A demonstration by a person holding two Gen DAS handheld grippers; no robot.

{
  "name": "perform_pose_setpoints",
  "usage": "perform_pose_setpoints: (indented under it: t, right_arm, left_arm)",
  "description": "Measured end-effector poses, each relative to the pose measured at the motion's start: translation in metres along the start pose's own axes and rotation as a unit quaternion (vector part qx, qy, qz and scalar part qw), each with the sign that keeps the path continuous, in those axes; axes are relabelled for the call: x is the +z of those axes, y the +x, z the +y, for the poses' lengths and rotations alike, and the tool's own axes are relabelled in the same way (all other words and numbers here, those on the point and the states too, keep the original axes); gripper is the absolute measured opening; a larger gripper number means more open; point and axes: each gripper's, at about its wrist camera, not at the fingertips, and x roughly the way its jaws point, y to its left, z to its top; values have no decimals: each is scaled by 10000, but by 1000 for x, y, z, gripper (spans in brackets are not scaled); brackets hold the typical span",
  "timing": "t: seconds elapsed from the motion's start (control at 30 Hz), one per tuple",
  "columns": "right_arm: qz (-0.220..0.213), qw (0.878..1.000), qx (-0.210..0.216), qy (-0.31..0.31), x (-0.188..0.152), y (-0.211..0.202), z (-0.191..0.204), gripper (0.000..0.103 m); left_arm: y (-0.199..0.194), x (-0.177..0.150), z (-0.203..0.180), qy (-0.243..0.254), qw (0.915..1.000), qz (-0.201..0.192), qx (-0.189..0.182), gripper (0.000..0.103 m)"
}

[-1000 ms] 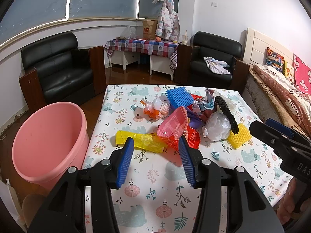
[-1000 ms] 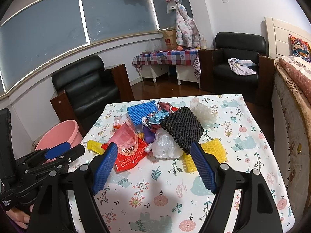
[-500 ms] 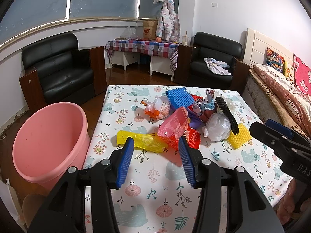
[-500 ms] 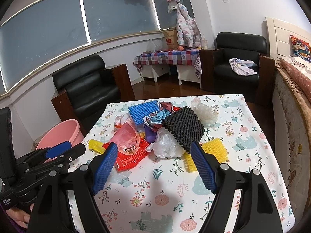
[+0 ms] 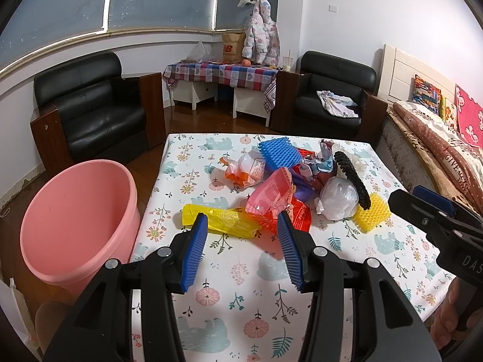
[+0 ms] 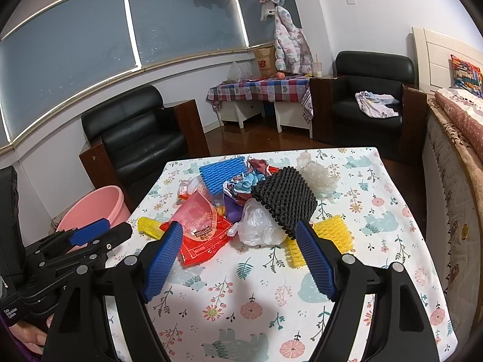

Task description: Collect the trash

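Note:
A heap of trash lies on the flowered tablecloth (image 5: 241, 277): a yellow wrapper (image 5: 220, 217), a pink bag (image 5: 268, 194) on a red packet (image 6: 205, 242), a white plastic bag (image 5: 336, 199), blue foam net (image 5: 279, 152), black foam net (image 6: 285, 202) and yellow foam net (image 5: 371, 212). My left gripper (image 5: 243, 235) hovers open just short of the yellow wrapper, nothing between its blue pads. The right gripper (image 6: 238, 244) stands wide open in front of the red packet and white bag (image 6: 256, 224), holding nothing.
A pink tub (image 5: 75, 214) stands on the floor left of the table. Two black armchairs (image 5: 96, 105) and a checked side table (image 5: 223, 75) are at the back, a bed (image 5: 437, 138) on the right. A hand (image 5: 449, 328) grips the right tool.

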Motion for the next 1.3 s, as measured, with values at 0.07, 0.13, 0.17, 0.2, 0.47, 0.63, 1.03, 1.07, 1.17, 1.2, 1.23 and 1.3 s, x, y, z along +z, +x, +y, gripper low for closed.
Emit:
perform_pose_setpoints:
  t: [0.07, 0.13, 0.17, 0.2, 0.47, 0.63, 1.03, 1.07, 1.17, 1.2, 1.23, 1.3]
  right_arm:
    - [-20, 10000, -7, -9, 0, -1, 2, 77]
    - [-43, 10000, -12, -13, 1, -4, 3, 77]
    - [-53, 10000, -13, -11, 1, -5, 3, 77]
    - [-60, 10000, -15, -14, 2, -6, 3, 77]
    - [-219, 9997, -121, 19, 4, -22, 4, 77]
    - [-331, 9992, -191, 76, 3, -36, 1, 77]
    - [-533, 9980, -252, 227, -2, -65, -3, 75]
    - [-551, 9979, -262, 220, -2, -68, -3, 74]
    - [-555, 9979, -242, 227, -5, -71, -2, 74]
    - [-551, 9979, -222, 239, -6, -73, -2, 74]
    - [-548, 9980, -207, 242, -7, -76, -1, 73]
    - [-529, 9982, -168, 239, -11, -78, 1, 73]
  left_arm:
    - [-2, 1, 1, -3, 10000, -10, -8, 49]
    - [-3, 2, 3, -3, 10000, -28, -18, 49]
    - [-11, 5, 3, -1, 10000, -41, -24, 49]
    - [-12, 4, 3, 0, 10000, -51, -42, 49]
    - [-21, 5, 6, -125, 9995, -143, -234, 49]
    - [-33, 3, 4, -131, 9985, -364, -385, 49]
    - [-51, -8, 5, -363, 9967, -465, -564, 49]
    - [-54, -8, 5, -379, 9965, -480, -561, 49]
    - [-57, -11, 7, -428, 9964, -480, -559, 49]
    - [-58, -12, 8, -461, 9962, -462, -583, 49]
    - [-58, -14, 9, -522, 9957, -432, -637, 49]
    - [-58, -16, 11, -586, 9951, -395, -690, 49]
